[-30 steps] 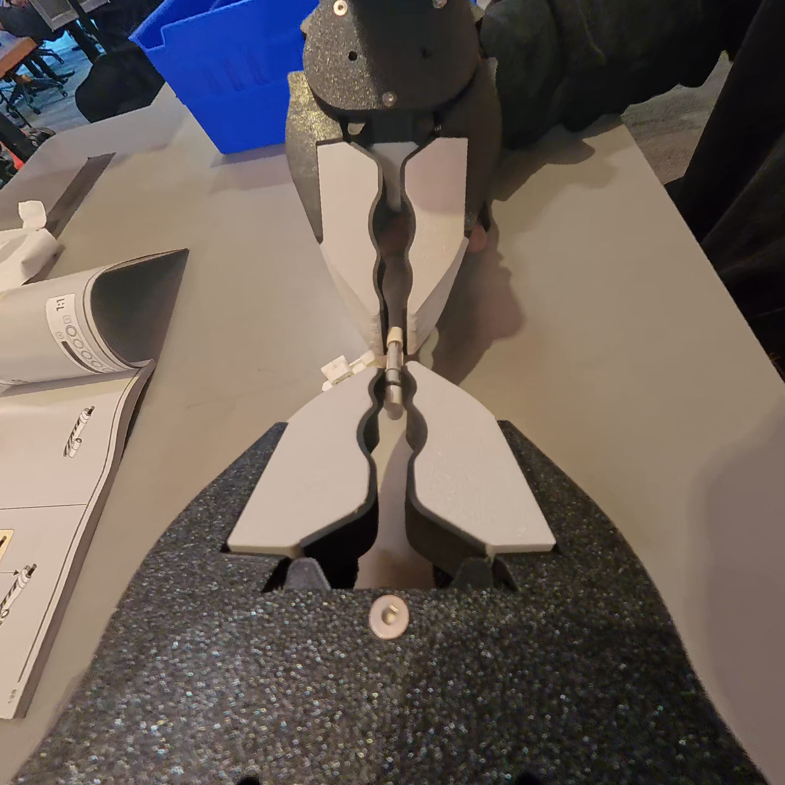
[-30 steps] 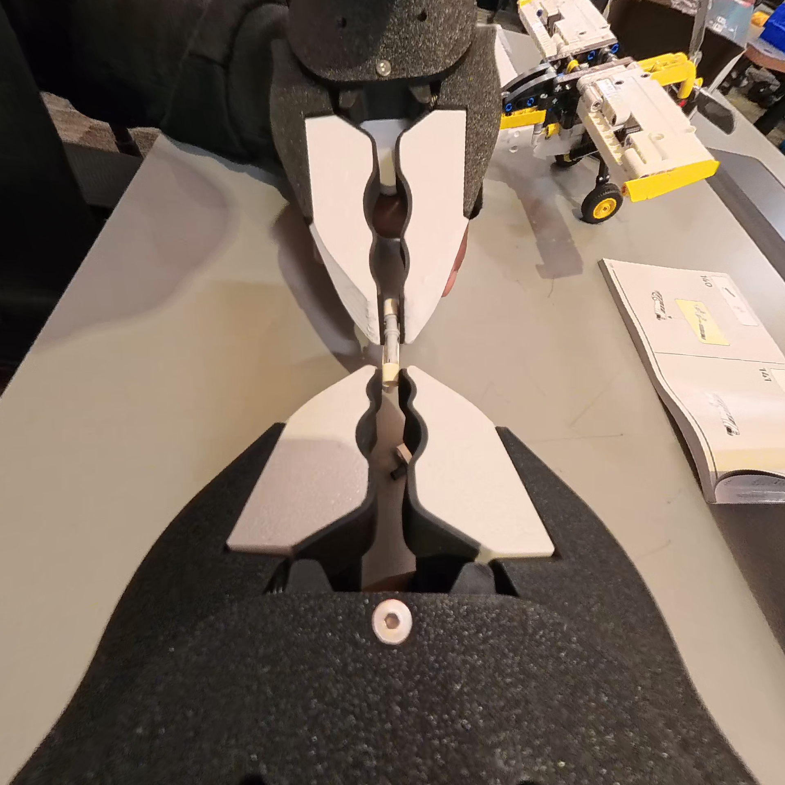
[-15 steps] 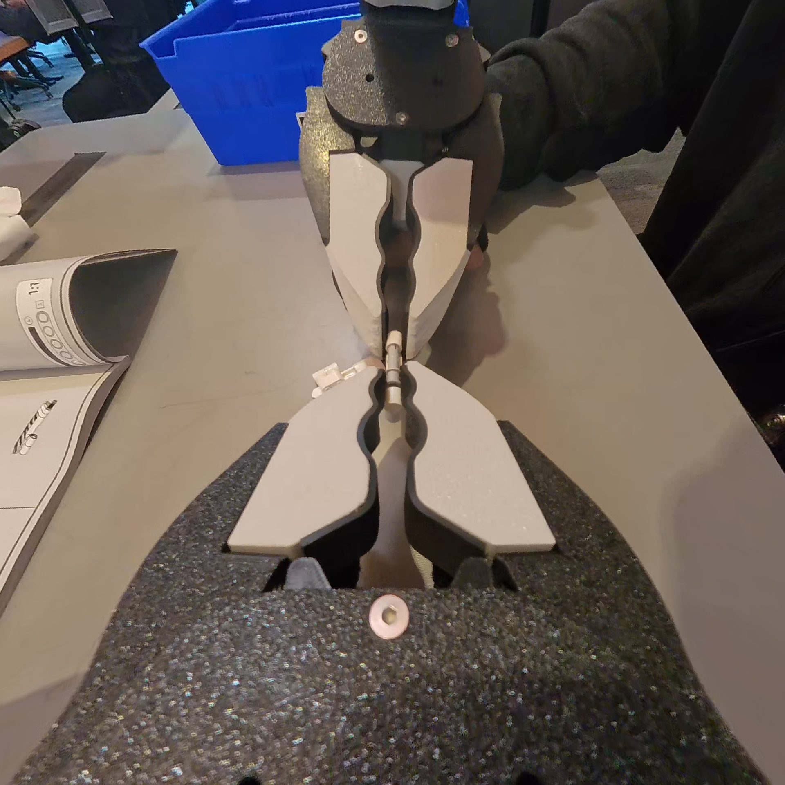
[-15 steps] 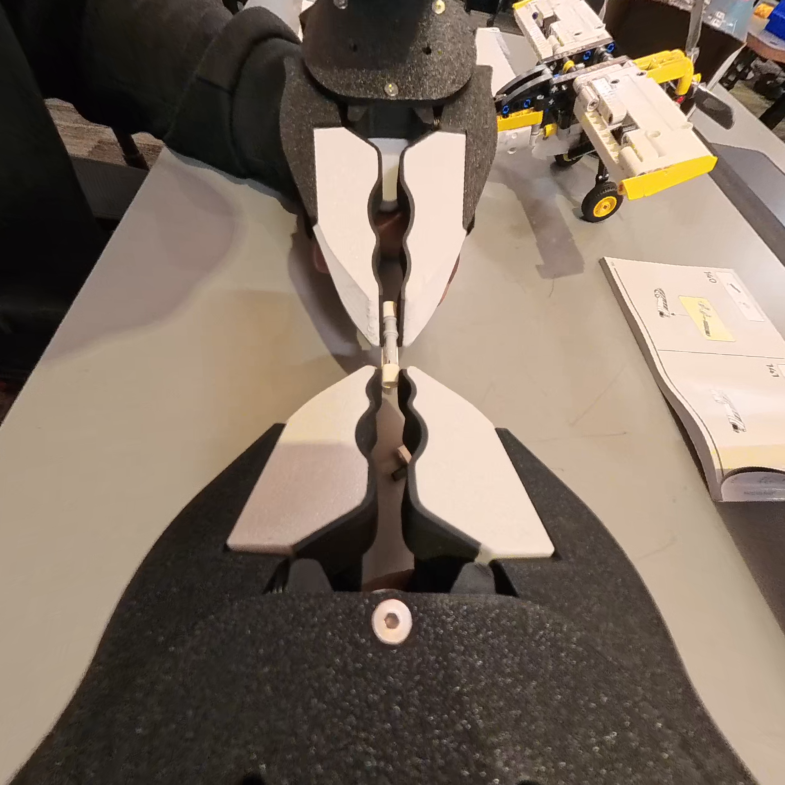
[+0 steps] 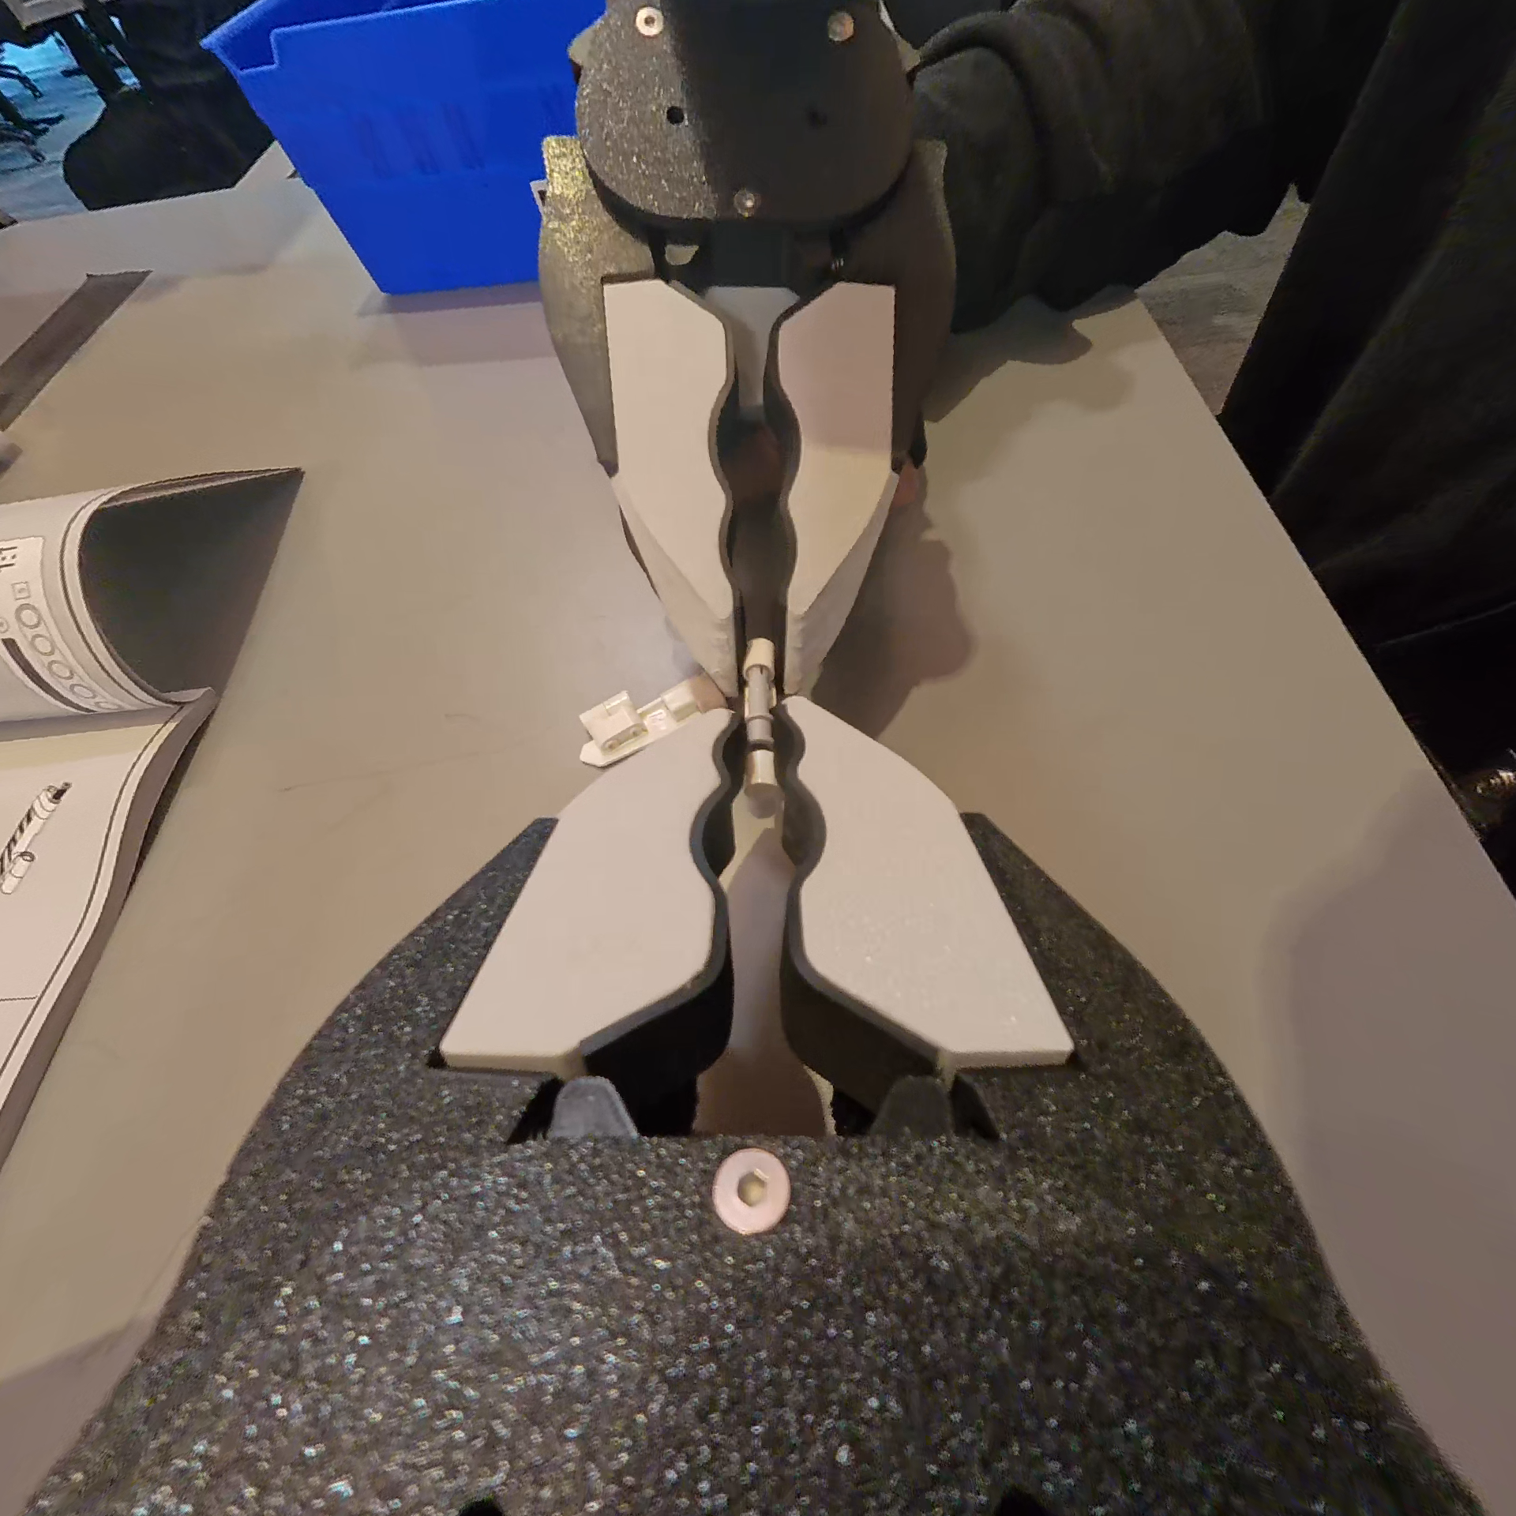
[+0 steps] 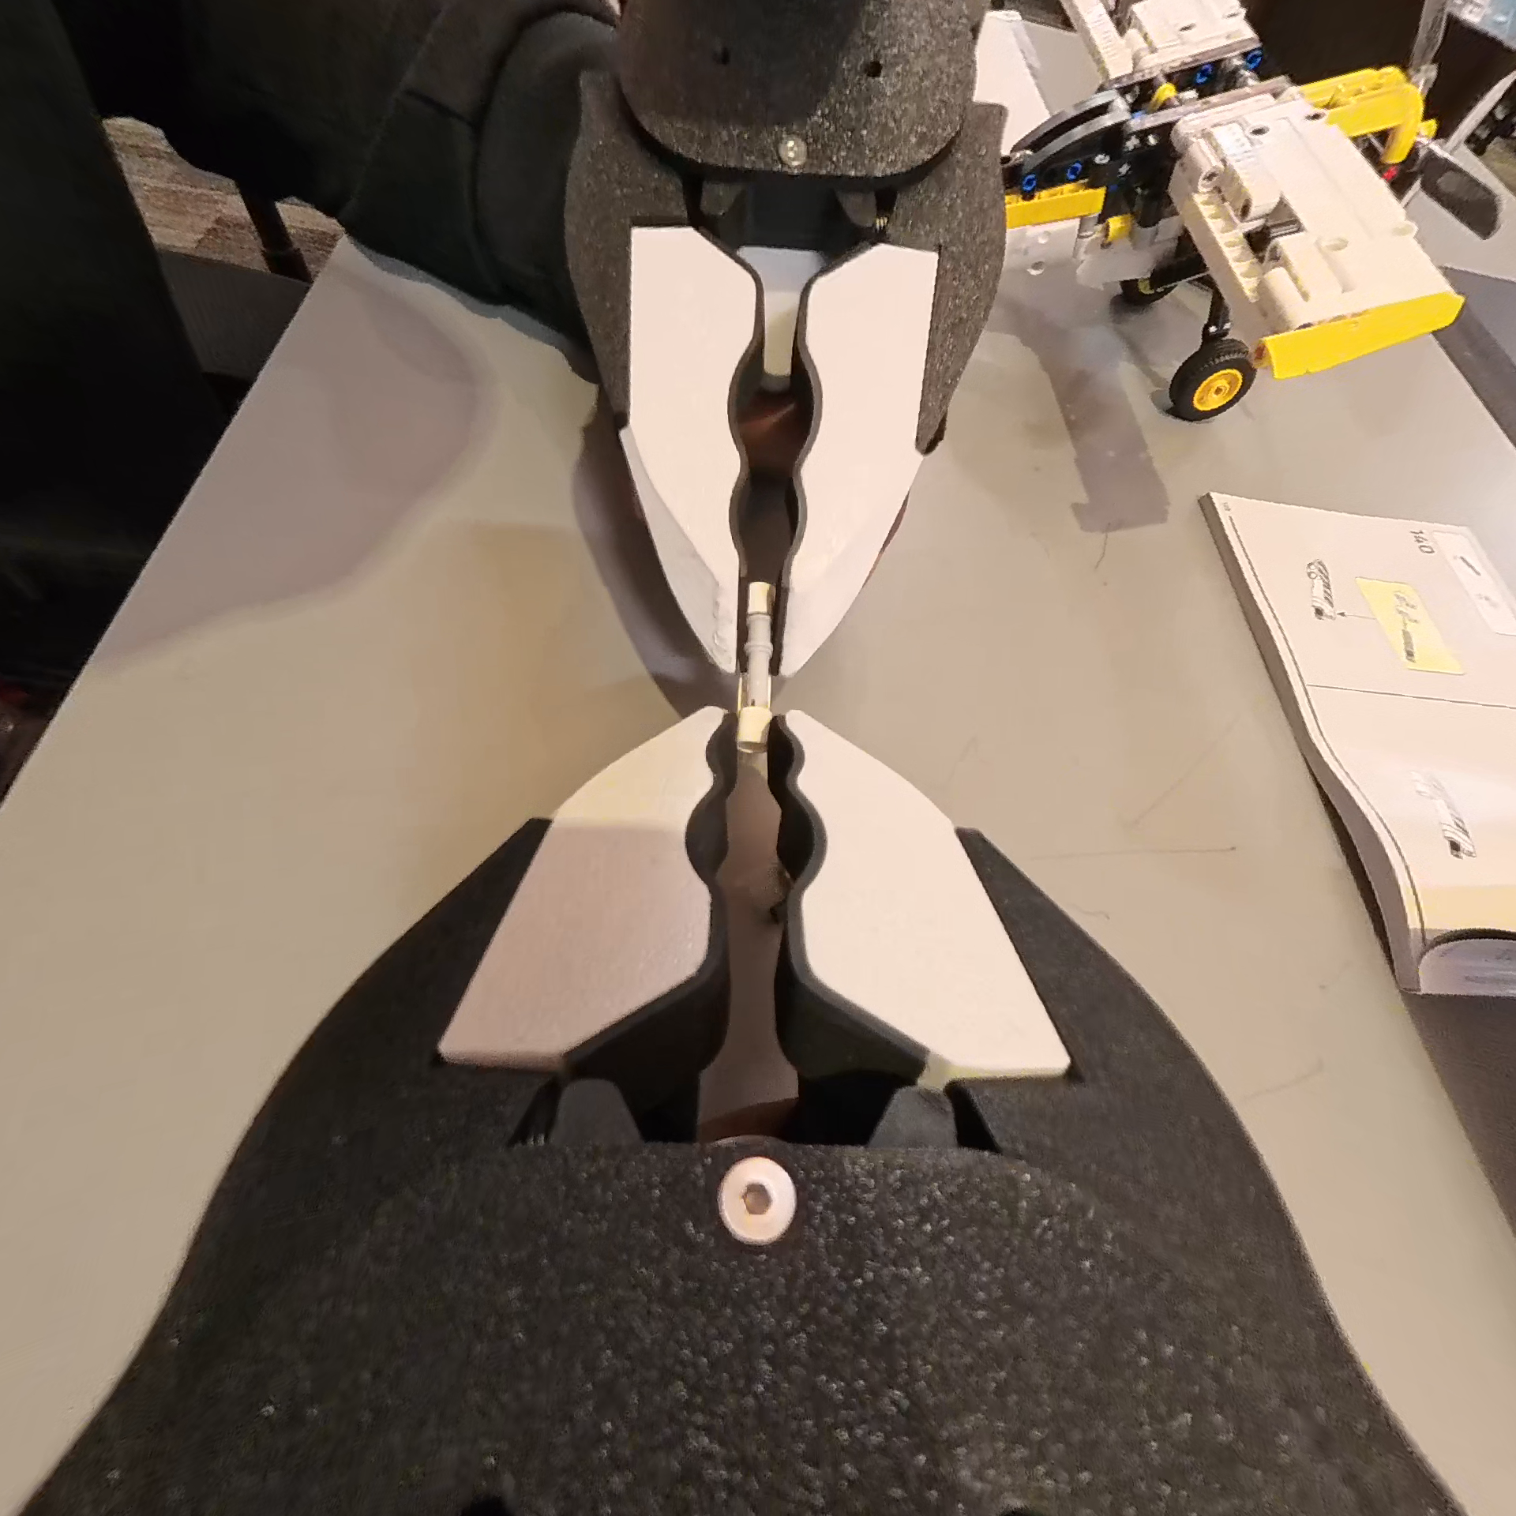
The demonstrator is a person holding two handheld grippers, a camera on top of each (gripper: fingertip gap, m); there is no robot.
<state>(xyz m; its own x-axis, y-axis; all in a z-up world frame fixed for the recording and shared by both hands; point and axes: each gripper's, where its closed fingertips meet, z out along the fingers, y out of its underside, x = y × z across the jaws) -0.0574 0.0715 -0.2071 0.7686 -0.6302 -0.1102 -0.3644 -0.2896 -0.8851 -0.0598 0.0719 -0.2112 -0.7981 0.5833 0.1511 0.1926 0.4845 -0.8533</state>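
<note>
Grey pin [image 5: 760,722] spans both claws: the left claw [image 5: 755,730] pinches one end, the right claw [image 6: 753,723] the other, tips facing just above the bench [image 5: 1148,738]. A white part [image 5: 623,722] lies beside them; a booklet [image 6: 1394,697] and a blue bin [image 5: 426,139] sit apart.

Plenty of bare grey counter [image 5: 1148,738] is sitting open on the person's side of the left tongs [image 5: 759,722]. Across from that, a small white plastic brick piece [image 5: 623,722] is lying just beside the tips, with an open paper instruction booklet [image 5: 74,656] and a blue plastic bin [image 5: 426,148] crowding farther out. Past the right tongs [image 6: 755,722], a yellow-and-white brick-built vehicle [image 6: 1230,246] is blocking the far corner.
</note>
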